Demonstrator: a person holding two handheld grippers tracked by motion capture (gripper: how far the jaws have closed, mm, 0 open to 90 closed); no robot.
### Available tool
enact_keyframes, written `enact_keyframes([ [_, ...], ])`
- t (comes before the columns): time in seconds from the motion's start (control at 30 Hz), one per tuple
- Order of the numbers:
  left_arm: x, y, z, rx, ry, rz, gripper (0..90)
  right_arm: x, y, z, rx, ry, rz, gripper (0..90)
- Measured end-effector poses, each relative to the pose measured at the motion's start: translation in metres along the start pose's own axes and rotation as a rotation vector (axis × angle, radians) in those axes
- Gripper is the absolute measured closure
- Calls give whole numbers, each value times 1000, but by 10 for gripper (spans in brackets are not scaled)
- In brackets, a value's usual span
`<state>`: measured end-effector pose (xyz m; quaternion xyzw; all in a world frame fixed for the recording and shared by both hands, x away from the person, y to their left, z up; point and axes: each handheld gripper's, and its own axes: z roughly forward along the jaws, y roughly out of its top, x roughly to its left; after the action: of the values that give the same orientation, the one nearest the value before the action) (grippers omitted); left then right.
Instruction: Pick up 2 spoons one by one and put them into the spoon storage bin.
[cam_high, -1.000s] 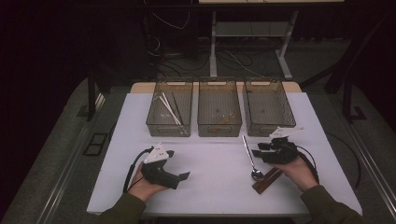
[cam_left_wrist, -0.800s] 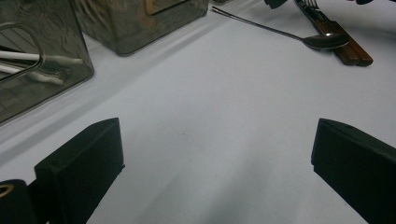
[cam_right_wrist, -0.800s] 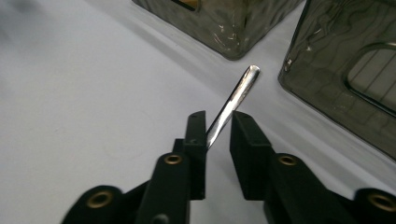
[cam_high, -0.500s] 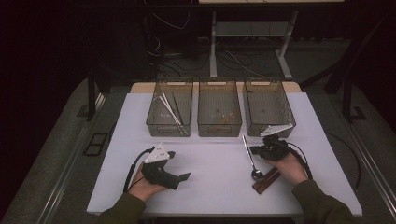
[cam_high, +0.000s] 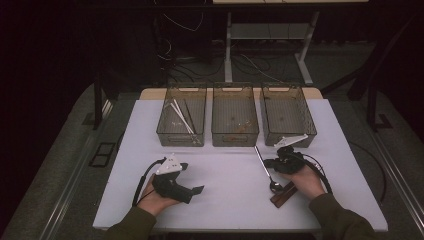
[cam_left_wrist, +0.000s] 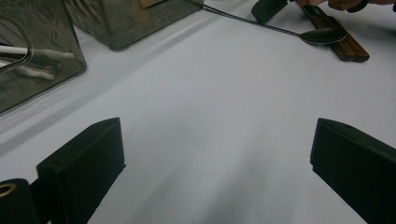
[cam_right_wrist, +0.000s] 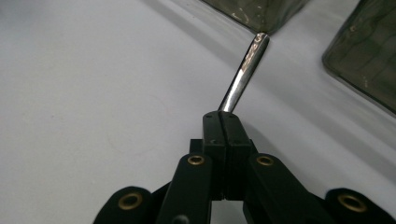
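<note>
Spoon (cam_high: 264, 165) handle clamped in right gripper (cam_high: 272, 163), left gripper (cam_high: 192, 184) apart over bare table (cam_high: 225, 200) middle.

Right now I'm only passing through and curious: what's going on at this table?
A person works with a gripper in each hand. The right gripper has its jaws shut on the handle of a metal spoon lying on the white table, in front of three clear bins. A brown wooden piece lies by the spoon's bowl. The left gripper rests open, holding nothing.

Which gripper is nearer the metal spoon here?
Right. The right gripper is shut on the spoon handle; the left gripper rests open on the table, well apart from it.
</note>
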<state>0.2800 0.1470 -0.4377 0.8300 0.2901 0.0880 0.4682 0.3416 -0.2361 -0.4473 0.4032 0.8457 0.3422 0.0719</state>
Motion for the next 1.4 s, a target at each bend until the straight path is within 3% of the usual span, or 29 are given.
enact_keyframes([
  [0.27, 0, 0, 0, 3, -6, 1, 15, 9, 2, 4, 6, 50, -23, 899],
  [0.97, 0, 0, 0, 6, -13, 1, 15, 42, 8, 13, 46, 186, -174, 900],
  [1.07, 0, 0, 0, 7, -14, 2, 15, 48, 8, 14, 63, 227, -195, 899],
  [1.17, 0, 0, 0, 5, -14, 1, 15, 57, 8, 13, 72, 197, -240, 899],
  [1.3, 0, 0, 0, 1, -14, 1, 15, 55, 9, 9, 55, 194, -233, 897],
  [1.4, 0, 0, 0, 2, -16, 0, 15, 50, 9, 2, 39, 206, -208, 794],
])
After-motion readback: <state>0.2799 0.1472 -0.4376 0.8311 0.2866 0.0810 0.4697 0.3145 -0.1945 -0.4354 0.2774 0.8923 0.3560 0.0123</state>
